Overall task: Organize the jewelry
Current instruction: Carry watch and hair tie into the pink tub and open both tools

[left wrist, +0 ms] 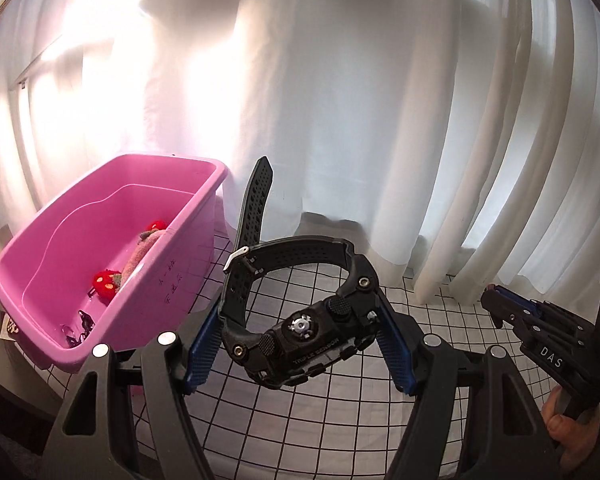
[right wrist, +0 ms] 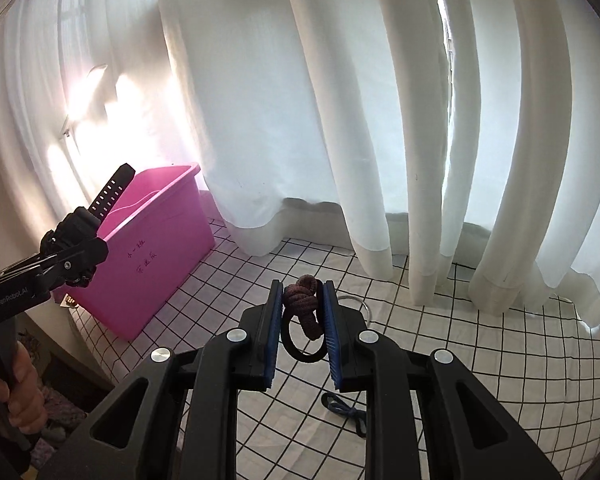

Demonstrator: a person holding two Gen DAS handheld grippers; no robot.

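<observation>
Backdrop: White curtains hung behind a white cloth with a black grid, sunlight flaring at the left.
Watch: And there it was, a chunky black wristwatch up off the cloth, its case wedged between the blue pads of the left gripper, loose strap end poking upward.
Left jaws: Spread wide but clamped on the watch case, pads pressing both sides.
Hair tie: A black elastic with a knotted maroon cord sat pinched in the right gripper, loop dangling below the knot.
Right jaws: Nearly closed, gripping that knot.
Bin: A pink plastic tub waited just left of the watch, already holding red strawberry clips, a pink plush piece and small dark items at its near end.
Left on cloth: A thin metal ring and a blue cord lay below the right gripper.
Risk one: The watch looked tilted in the pads; a sharp swing could have rolled it out short of the tub.
Risk two: That upright strap could have caught the tub's rim and tipped it.
Risk three: The elastic hung by its knot alone, so it might have slipped free.
</observation>
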